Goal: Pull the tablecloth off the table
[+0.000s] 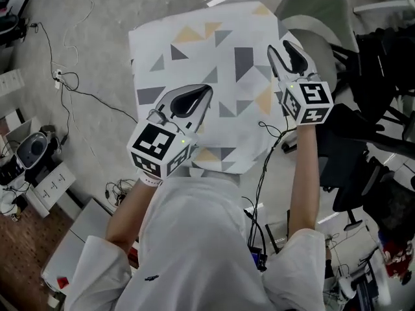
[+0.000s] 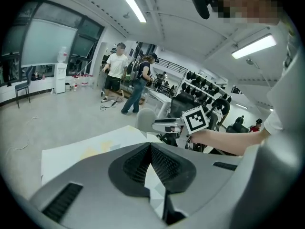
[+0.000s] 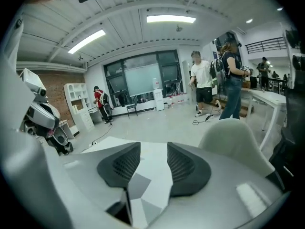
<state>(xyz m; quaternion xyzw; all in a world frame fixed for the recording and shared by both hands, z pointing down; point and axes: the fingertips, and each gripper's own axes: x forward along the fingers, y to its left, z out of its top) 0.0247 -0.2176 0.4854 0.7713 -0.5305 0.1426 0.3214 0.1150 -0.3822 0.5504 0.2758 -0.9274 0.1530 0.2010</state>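
Observation:
A white tablecloth (image 1: pixel 207 63) printed with grey and yellow triangles covers a small square table. My left gripper (image 1: pixel 207 89) is at the cloth's near edge, shut on a fold of the tablecloth (image 2: pixel 155 187) that shows between its pads (image 2: pixel 169 163). My right gripper (image 1: pixel 283 49) stands at the cloth's right edge. Its jaws are apart, and the tablecloth (image 3: pixel 152 168) lies in the gap between its pads (image 3: pixel 183 163) without being pressed. From the left gripper view, the right gripper's marker cube (image 2: pixel 198 119) shows beyond the table.
A pale grey chair (image 1: pixel 318 11) stands behind the table's far right corner, with black chairs (image 1: pixel 382 63) further right. Cables (image 1: pixel 71 83) run over the floor at left, beside low shelving (image 1: pixel 39 173). Two people (image 2: pixel 124 75) stand far across the room.

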